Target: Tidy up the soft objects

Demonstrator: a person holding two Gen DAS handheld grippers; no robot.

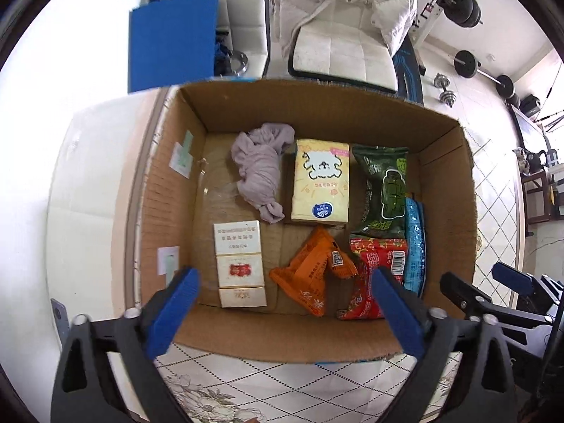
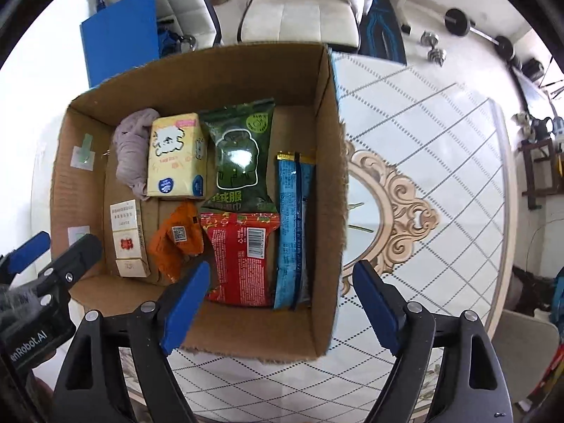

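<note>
An open cardboard box (image 1: 317, 105) (image 2: 328, 162) holds a crumpled mauve cloth (image 1: 262, 169) (image 2: 132, 148), a yellow tissue pack (image 1: 320, 183) (image 2: 174, 157), a green snack bag (image 1: 384, 190) (image 2: 239, 155), a red packet (image 1: 373, 257) (image 2: 243, 257), an orange packet (image 1: 310, 271) (image 2: 176, 243), a blue packet (image 1: 414, 243) (image 2: 290, 229) and a white cigarette carton (image 1: 239, 264) (image 2: 127, 239). My left gripper (image 1: 282, 303) is open and empty above the box's near wall. My right gripper (image 2: 282, 303) is open and empty above the box's near right corner.
The box stands on a glass table (image 2: 440, 162) with a tiled, ornate pattern. A white chair with a puffer jacket (image 1: 342, 17) stands behind it, and a blue board (image 1: 172, 42) leans at the back left. Dumbbells (image 1: 446, 90) lie on the floor at right.
</note>
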